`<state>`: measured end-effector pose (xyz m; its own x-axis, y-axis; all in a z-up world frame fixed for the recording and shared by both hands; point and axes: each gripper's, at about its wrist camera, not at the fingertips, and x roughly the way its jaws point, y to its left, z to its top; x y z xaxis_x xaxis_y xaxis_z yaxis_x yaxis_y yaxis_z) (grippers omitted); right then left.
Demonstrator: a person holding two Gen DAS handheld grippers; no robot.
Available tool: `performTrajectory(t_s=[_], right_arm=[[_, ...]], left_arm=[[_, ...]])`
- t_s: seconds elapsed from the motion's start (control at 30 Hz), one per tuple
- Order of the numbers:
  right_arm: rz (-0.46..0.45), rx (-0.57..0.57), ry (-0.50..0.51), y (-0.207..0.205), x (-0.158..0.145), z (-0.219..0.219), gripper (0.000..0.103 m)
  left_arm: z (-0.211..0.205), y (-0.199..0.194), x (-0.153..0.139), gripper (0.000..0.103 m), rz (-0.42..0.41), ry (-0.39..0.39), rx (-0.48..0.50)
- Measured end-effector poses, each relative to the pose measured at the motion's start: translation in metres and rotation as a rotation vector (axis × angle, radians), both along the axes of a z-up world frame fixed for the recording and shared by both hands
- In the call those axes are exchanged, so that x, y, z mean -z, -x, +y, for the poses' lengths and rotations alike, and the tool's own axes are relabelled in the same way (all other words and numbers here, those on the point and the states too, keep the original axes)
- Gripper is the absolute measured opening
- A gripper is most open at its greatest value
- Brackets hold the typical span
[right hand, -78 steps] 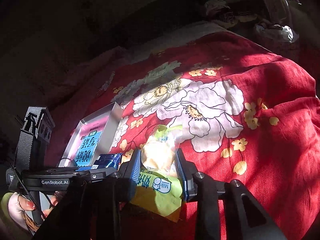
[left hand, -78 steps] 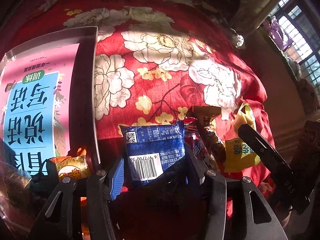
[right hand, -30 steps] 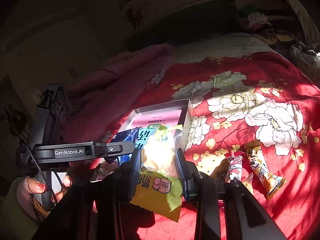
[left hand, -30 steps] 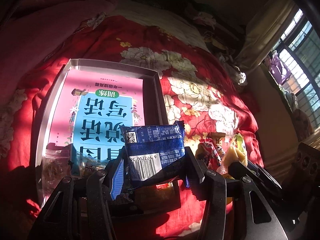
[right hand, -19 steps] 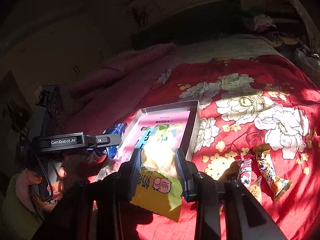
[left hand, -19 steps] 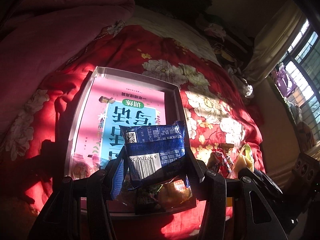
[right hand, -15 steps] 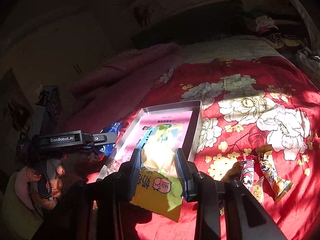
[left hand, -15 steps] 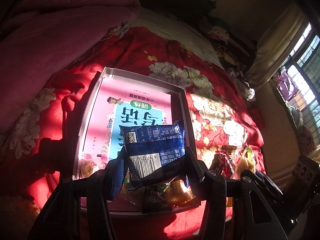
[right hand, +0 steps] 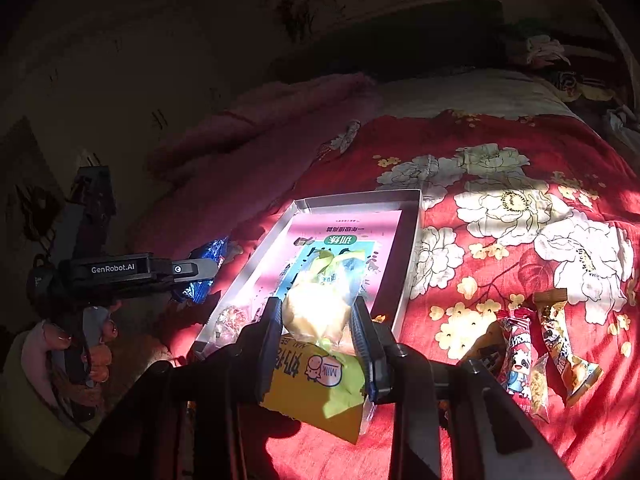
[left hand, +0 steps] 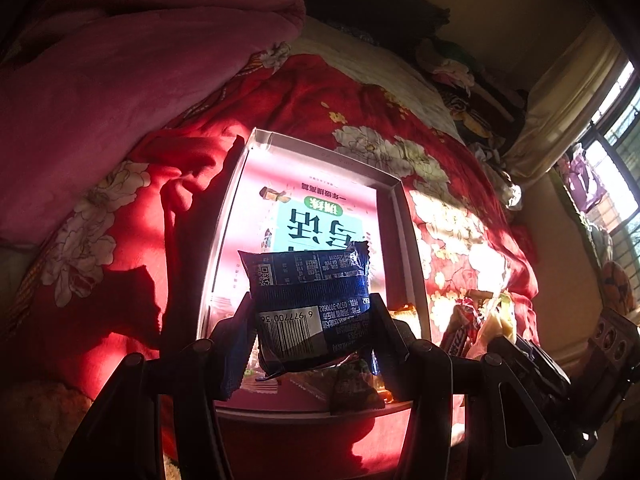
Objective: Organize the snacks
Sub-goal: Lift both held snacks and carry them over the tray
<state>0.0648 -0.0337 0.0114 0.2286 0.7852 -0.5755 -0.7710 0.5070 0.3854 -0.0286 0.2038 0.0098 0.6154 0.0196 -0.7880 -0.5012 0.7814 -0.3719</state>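
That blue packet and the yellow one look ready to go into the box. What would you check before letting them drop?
1. Left gripper clamps the blue packet: ok.
2. Right gripper clamps the yellow packet: ok.
3. Blue packet above the box: cannot tell from this angle.
4. Free floor in the box's far half: ok.
5. Near end already holds snacks; avoid piling there: not ok.
6. Loose snacks remain on the bedspread: not ok.

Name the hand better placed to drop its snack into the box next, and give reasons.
Left, probably. The left gripper, shut on the blue packet, hangs over the near end of the box. The right gripper, holding the yellow packet, looks short of its rim.
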Motion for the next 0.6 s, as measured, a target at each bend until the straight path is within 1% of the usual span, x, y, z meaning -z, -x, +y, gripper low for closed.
performTrajectory(t_s=[0.3, 0.5, 0.6], right_arm=[[0.001, -0.026, 0.027, 0.006, 0.008, 0.013, 0.034], [-0.001, -0.043, 0.045, 0.009, 0.014, 0.022, 0.034], [-0.007, -0.044, 0.064, 0.011, 0.018, 0.025, 0.034]], left_arm=[[0.01, 0.019, 0.02, 0.055, 0.054, 0.004, -0.008], [0.005, 0.025, 0.034, 0.055, 0.092, -0.001, 0.016], [0.002, 0.024, 0.038, 0.055, 0.112, -0.016, 0.035]])
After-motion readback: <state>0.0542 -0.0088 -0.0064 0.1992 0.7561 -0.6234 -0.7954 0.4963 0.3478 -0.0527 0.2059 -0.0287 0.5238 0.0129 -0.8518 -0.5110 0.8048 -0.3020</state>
